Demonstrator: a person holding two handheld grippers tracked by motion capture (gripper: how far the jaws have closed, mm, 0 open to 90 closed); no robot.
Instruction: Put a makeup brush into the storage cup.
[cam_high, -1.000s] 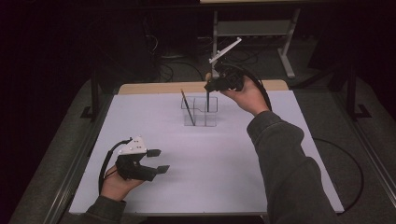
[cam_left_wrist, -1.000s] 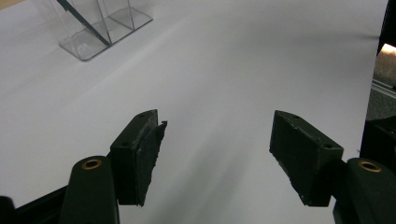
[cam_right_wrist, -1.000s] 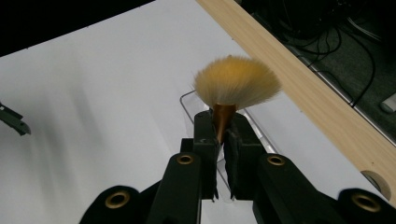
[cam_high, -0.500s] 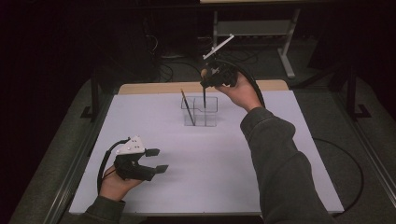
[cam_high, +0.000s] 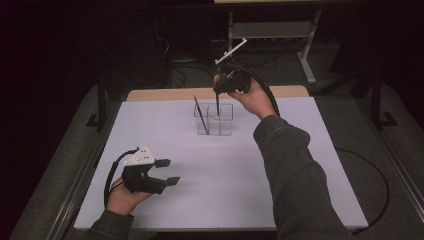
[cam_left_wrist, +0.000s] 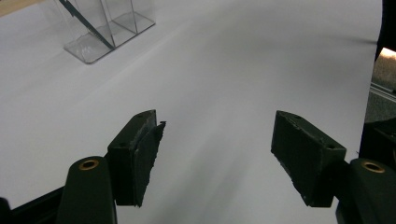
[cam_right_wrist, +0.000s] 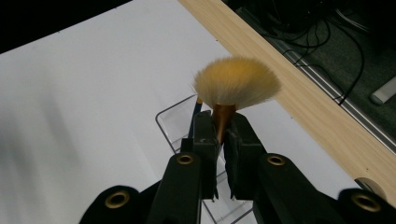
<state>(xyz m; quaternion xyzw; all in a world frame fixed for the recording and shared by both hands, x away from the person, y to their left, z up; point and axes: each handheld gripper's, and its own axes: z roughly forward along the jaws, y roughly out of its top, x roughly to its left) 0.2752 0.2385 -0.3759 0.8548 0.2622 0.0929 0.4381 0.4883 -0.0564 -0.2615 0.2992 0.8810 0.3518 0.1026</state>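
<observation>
Well back toward the far edge of the white worktop, near its middle: a clear acrylic holder split into compartments. Leaning inside its left compartment, a thin dark brush, tip resting on the floor of the holder. Above the holder's right side, right gripper with fingers clamped tight on the copper ferrule of a fluffy tan makeup brush, bristles up, dark handle pointing down into the holder's rear right compartment; touching the bottom or not, cannot tell. Near the front left corner of the worktop, left gripper, fingers spread wide, holding nothing, hovering just above the bare surface, well apart from the holder.
</observation>
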